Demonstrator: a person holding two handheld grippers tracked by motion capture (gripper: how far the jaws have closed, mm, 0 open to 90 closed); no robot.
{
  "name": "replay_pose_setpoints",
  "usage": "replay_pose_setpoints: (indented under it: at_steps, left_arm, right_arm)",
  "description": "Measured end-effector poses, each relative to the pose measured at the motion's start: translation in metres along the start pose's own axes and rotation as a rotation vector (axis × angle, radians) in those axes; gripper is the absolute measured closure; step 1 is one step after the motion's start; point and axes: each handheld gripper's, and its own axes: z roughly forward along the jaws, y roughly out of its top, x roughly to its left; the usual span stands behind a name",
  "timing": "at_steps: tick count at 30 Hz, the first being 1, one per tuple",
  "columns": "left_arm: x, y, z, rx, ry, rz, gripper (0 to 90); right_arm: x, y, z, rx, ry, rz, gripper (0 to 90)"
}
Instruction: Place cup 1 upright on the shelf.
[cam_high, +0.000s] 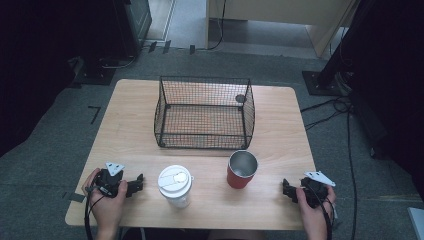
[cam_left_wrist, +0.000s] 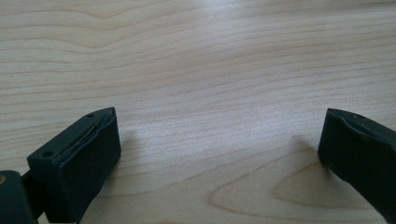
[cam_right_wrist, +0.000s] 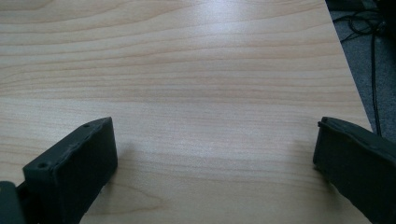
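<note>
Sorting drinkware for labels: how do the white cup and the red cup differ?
The white cup wears a closed lid; the red cup is open, showing a metal inside. The white cup stands nearer the left tongs, the red cup nearer the right tongs. Both stand upright in front of the basket.

- The wire basket (cam_high: 205, 112) stands at the middle back of the desk (cam_high: 130, 130).
- The lidded cup (cam_high: 175, 186) and the open cup (cam_high: 242, 169) stand side by side before the basket, lidded cup left.
- The left tongs (cam_high: 138, 183) lie left of the lidded cup.
- The right tongs (cam_high: 286, 190) lie right of the open cup.
</note>
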Motion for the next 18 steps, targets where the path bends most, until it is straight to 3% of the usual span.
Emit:
replay_pose_setpoints:
  at_steps: [8, 11, 15, 18]
  left_arm:
    - [0.000, 0.000, 0.000, -0.002, 0.003, -0.008, 0.0]
    - [0.000, 0.000, 0.000, -0.002, 0.003, -0.008, 0.0]
    - [0.000, 0.000, 0.000, -0.002, 0.003, -0.007, 0.0]
    - [0.000, 0.000, 0.000, -0.002, 0.003, -0.008, 0.0]
  right_arm:
    - [0.003, -0.001, -0.002, 0.003, -0.003, 0.005, 0.0]
    - [0.009, -0.001, -0.006, -0.004, 0.015, -0.016, 0.0]
    - [0.018, 0.003, -0.012, -0.015, 0.038, -0.003, 0.0]
    - [0.031, 0.008, -0.019, -0.038, 0.069, -0.019, 0.0]
